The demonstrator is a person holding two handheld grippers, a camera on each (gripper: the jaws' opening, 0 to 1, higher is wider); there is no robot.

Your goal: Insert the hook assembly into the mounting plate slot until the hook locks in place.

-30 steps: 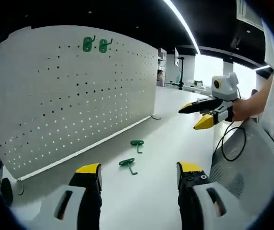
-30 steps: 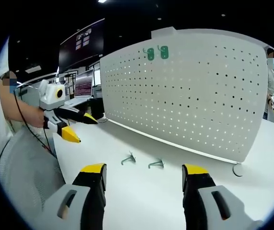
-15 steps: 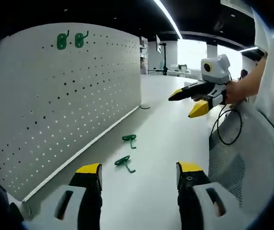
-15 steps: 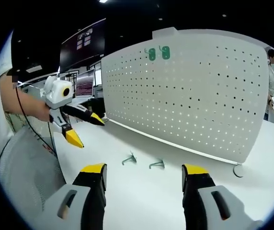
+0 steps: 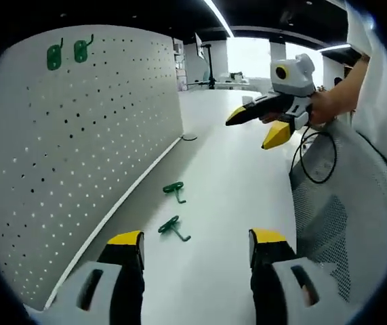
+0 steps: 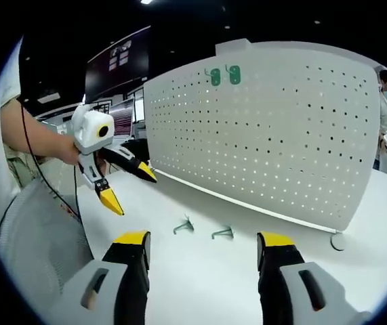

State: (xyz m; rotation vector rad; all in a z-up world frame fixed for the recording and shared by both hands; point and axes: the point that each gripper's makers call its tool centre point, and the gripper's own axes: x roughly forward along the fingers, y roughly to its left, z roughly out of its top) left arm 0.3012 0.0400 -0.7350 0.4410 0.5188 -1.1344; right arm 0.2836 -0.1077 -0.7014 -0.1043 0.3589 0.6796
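Two loose green hooks lie on the white table: the far hook and the near hook. The white pegboard stands upright along the table, with two green hooks mounted near its top edge. My left gripper is open and empty, hovering short of the loose hooks. My right gripper is open and empty too, held in a hand above the table.
A grey mesh chair back stands close by the table's edge, with a black cable hanging over it. The pegboard's round foot rests on the table. Monitors stand far behind.
The left gripper has come forward and nearer to the loose hooks, its view swinging along the pegboard. The right gripper has barely moved. Both loose hooks lie where they were.
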